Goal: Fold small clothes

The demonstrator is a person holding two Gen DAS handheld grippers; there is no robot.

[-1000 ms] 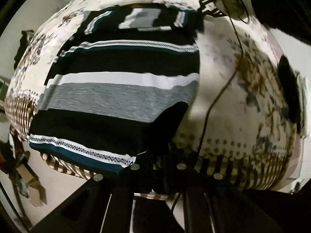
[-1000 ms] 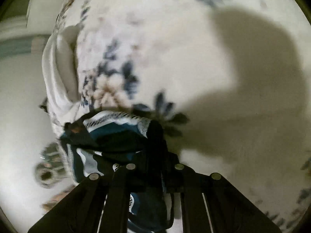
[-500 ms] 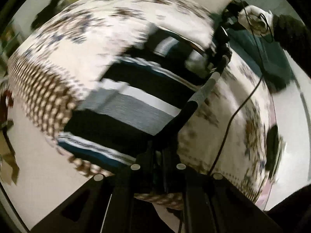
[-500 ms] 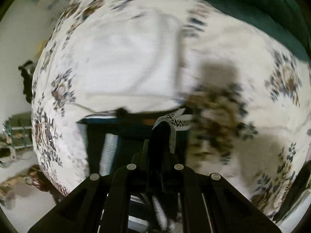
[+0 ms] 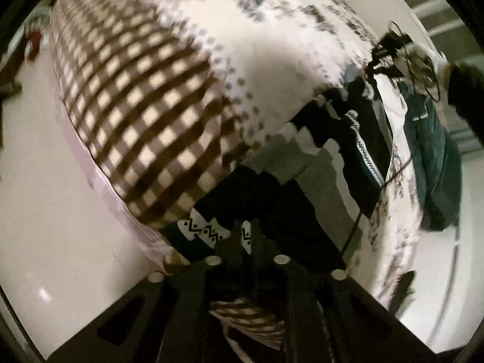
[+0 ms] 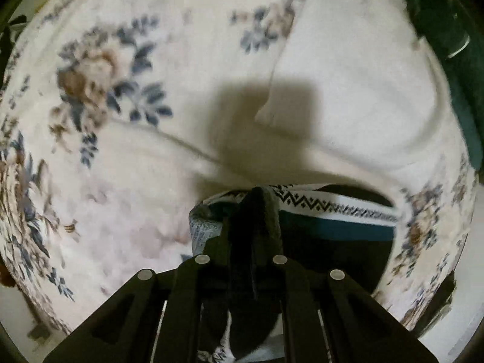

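- The striped knit garment, black, grey and teal with a white zigzag band, lies bunched across the lower centre of the left view, on a floral and checked bedspread.
- The left gripper has just been opening; hem shows in its narrow gap, grip blurred.
- The right gripper is pinched on the garment's hem.
- Bare cloth fills the upper frame.

We see from two fisheye cameras, each looking along its gripper's fingers. The left wrist view slants down close over the near checked corner of the bedspread, looking along the striped garment toward the far right. The right wrist view looks straight down, very near. Both share the striped garment and the bedspread.
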